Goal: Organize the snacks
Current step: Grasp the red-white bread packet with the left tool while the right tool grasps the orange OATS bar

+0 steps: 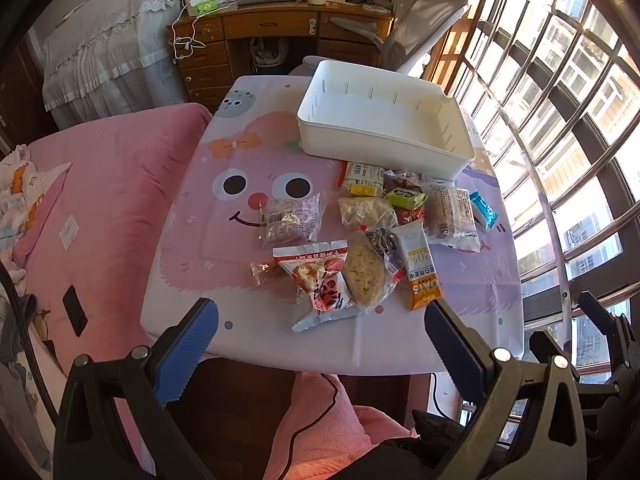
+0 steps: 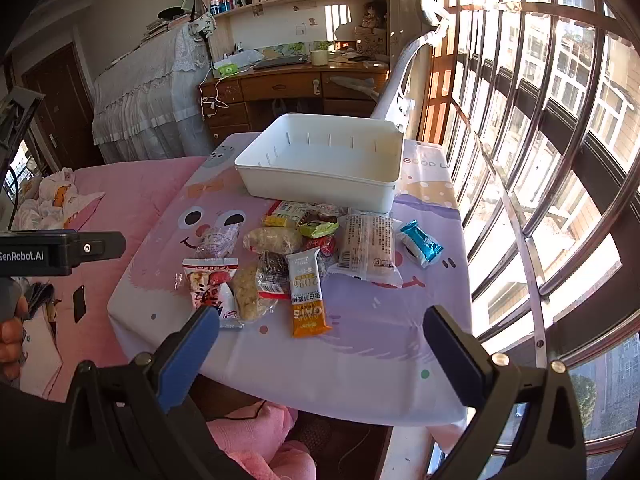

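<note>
A: Where do we stand? Both our grippers hang short of the table's near edge, the left gripper spread wide with nothing between its fingers, the right gripper spread the same.

B: And the snacks lie loose on the cartoon tablecloth, just in front of the white bin. The bin holds nothing yet.

A: Then we start with what lies nearest. The orange oat bar sits clear at the heap's edge; we'd pinch it across its narrow width.

B: Agreed. The red-and-white pouch overlaps the rice cake, so we lift it gently to avoid dragging the neighbours.
</note>
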